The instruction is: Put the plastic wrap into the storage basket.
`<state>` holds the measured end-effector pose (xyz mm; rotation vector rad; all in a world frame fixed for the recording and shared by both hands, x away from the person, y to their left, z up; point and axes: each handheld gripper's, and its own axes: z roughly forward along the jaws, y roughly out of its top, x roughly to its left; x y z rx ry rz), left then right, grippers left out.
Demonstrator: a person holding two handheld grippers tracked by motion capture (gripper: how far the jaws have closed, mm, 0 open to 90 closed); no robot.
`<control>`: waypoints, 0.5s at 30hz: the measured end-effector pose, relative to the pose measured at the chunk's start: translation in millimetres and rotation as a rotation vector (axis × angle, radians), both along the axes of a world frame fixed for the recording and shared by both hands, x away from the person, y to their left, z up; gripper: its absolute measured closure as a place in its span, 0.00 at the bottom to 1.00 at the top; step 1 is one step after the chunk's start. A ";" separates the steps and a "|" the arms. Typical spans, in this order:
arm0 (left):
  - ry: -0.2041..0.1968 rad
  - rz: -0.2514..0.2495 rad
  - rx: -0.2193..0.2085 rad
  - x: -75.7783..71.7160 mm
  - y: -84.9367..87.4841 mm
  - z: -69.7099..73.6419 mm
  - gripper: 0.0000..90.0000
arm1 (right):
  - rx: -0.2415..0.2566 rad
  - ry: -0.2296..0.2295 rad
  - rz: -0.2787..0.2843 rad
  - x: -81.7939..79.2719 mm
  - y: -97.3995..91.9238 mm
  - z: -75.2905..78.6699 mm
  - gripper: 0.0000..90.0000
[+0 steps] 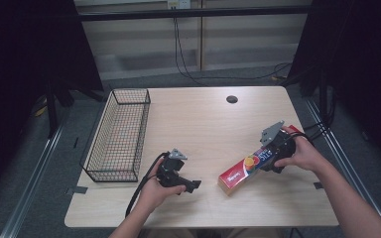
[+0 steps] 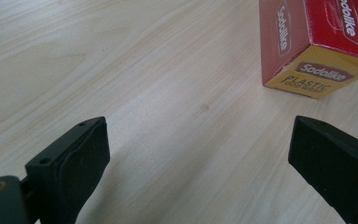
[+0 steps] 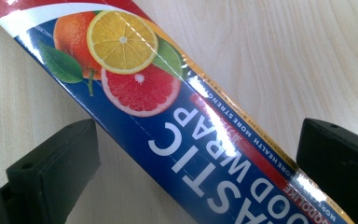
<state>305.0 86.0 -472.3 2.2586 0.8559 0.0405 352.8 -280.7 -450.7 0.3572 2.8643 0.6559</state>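
A long red and blue plastic wrap box (image 1: 238, 173) with citrus fruit printed on it lies slanted on the right half of the wooden table (image 1: 203, 129). My right gripper (image 1: 272, 156) is over the box's far half, open. In the right gripper view its black jaws stand wide on either side of the box (image 3: 135, 84), apart from it, with the right gripper (image 3: 198, 140) just above the lettering. My left gripper (image 1: 191, 186) is held low near the front edge, open, pointing right at the box's yellow end (image 2: 307, 42). The left gripper (image 2: 200, 135) has bare wood between its jaws.
A black wire basket (image 1: 130, 90) stands along the table's left side with nothing showing in it. A dark round cable hole (image 1: 231, 99) sits near the far edge. Cables trail from both grippers, and black curtains flank the table.
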 end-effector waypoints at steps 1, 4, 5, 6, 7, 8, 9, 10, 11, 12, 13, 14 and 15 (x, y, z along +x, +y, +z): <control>-0.001 0.000 0.000 0.0 0.0 0.1 0.06 | 0.001 -0.001 0.002 0.2 -0.1 0.0 0.00; 0.007 -0.010 0.004 0.6 0.3 -0.2 0.06 | 0.003 -0.002 0.000 -0.4 0.0 -0.8 0.00; 0.004 -0.006 0.002 0.4 -0.1 -1.0 0.06 | 0.001 -0.004 0.002 -0.5 0.1 -0.9 0.00; 0.003 -0.004 0.005 0.1 -0.7 -1.4 0.06 | 0.001 -0.005 0.008 -0.1 0.3 -1.3 0.00; 0.005 -0.004 0.004 0.0 -1.0 -1.7 0.06 | 0.001 0.002 0.010 0.1 0.6 -1.5 0.00; 0.003 -0.005 0.001 0.0 -1.1 -2.0 0.06 | 0.001 0.004 0.011 0.3 1.3 -2.4 0.00; 0.003 -0.002 0.002 -0.1 -1.1 -1.7 0.06 | -0.003 0.002 0.015 0.5 1.8 -2.9 0.00; 0.003 -0.003 0.002 0.1 -0.9 -1.6 0.06 | -0.002 0.011 0.006 -0.2 2.2 -3.7 0.00; 0.000 0.000 0.009 0.1 -0.6 -1.3 0.06 | -0.004 0.002 0.020 0.7 2.4 -4.1 0.00; 0.002 -0.002 0.006 0.5 -0.3 -1.7 0.06 | -0.003 0.004 0.020 0.6 2.5 -4.5 0.00; 0.002 -0.001 0.006 0.7 -0.2 -1.9 0.06 | -0.002 0.004 0.023 0.6 2.3 -4.7 0.00; 0.009 -0.007 0.007 1.2 0.3 -1.7 0.06 | -0.001 0.000 0.023 0.4 2.2 -4.9 0.00; 0.008 -0.006 0.007 1.3 0.4 -1.7 0.06 | -0.001 -0.003 0.028 0.3 2.4 -5.3 0.00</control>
